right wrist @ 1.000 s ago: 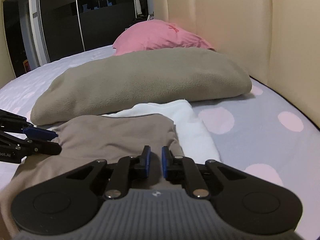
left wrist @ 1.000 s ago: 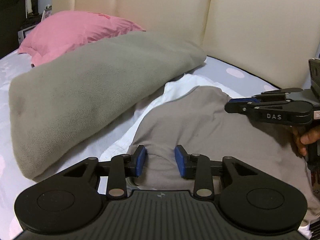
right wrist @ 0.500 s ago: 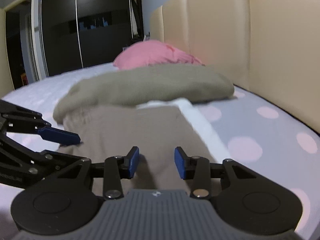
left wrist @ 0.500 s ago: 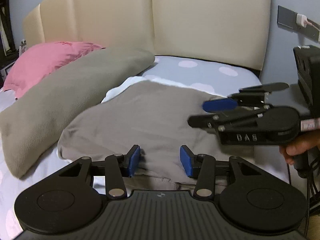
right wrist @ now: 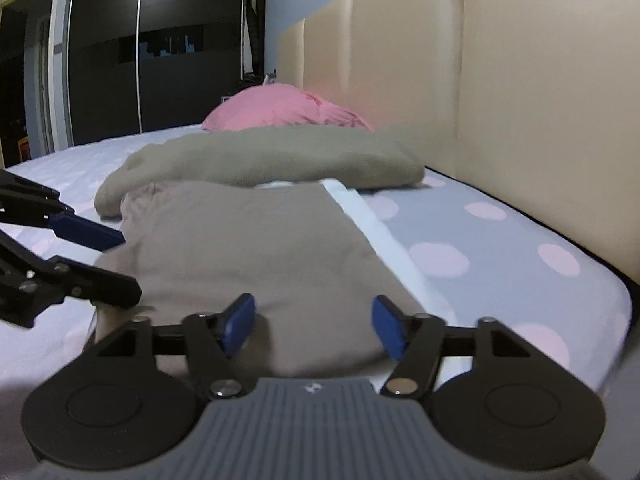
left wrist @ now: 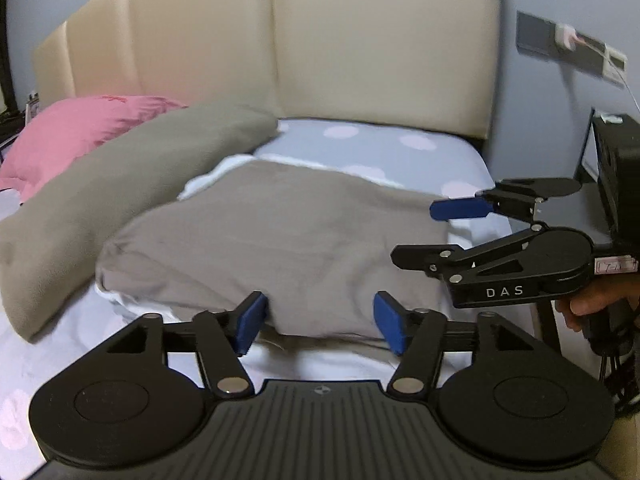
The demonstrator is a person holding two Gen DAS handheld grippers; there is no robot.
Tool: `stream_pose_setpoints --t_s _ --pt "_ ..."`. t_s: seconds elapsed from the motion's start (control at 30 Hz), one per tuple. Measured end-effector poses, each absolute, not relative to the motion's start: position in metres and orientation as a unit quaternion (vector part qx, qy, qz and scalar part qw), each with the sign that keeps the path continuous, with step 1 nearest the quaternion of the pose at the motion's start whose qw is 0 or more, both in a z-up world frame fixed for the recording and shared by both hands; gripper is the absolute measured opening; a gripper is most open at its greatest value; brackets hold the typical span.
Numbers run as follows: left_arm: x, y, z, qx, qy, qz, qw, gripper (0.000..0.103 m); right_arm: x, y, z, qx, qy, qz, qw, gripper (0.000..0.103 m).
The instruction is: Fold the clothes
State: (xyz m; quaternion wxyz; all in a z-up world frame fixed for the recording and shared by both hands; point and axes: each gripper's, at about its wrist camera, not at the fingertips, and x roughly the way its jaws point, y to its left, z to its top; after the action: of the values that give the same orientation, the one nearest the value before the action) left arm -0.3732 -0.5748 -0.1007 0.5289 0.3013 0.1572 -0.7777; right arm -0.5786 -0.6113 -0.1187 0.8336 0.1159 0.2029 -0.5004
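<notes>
The grey garment [left wrist: 280,240] lies as a compact, puffy bundle on top of a white garment [right wrist: 360,208] near the corner of the bed [left wrist: 400,152], just beside the olive blanket [left wrist: 120,184] and not far from the pink pillow [left wrist: 80,128]. Both tools stand with their blue pads apart and nothing between them: the left tool [left wrist: 320,322] hangs at the near edge of the grey bundle, the right tool [right wrist: 314,326] at its other near side, seen from the left camera [left wrist: 440,236] hovering over the bundle's right end.

From where I stand, this could be a fold that is done or 1 awaiting another pass; the bundle looks the same either way.

The risks I see: the grey cloth is thick and springy, so its layers may creep open by themselves. The white piece pokes out underneath, so a pad closing low could catch both garments and drag them together. The bundle also sits close to the mattress edge, where a nudge could slide it off.
</notes>
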Motion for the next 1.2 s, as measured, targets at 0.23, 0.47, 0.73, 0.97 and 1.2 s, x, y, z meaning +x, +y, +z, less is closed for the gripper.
stream_pose_setpoints --t_s 0.23,0.47,0.73,0.97,1.2 --pt "-0.356 -0.576 -0.113 0.3 0.231 -0.756 0.534 0.059 -0.59 -0.604 -0.133 0.175 0.205 -0.508 0.818 0.072" --pt "-0.333 -0.546 -0.082 0.284 0.258 -0.726 0.57 0.056 -0.591 -0.588 -0.103 0.205 0.233 -0.512 0.801 0.072" --pt "-0.317 -0.501 -0.005 0.237 0.215 -0.7 0.639 0.066 -0.572 -0.56 -0.031 0.179 0.244 -0.507 0.807 0.088" --pt "-0.315 -0.474 0.046 0.212 0.17 -0.664 0.697 0.075 -0.538 -0.553 0.051 0.117 0.307 -0.489 0.808 0.092" --pt "-0.302 -0.464 0.056 0.178 0.202 -0.662 0.7 0.075 -0.507 -0.526 0.102 0.074 0.323 -0.522 0.786 0.092"
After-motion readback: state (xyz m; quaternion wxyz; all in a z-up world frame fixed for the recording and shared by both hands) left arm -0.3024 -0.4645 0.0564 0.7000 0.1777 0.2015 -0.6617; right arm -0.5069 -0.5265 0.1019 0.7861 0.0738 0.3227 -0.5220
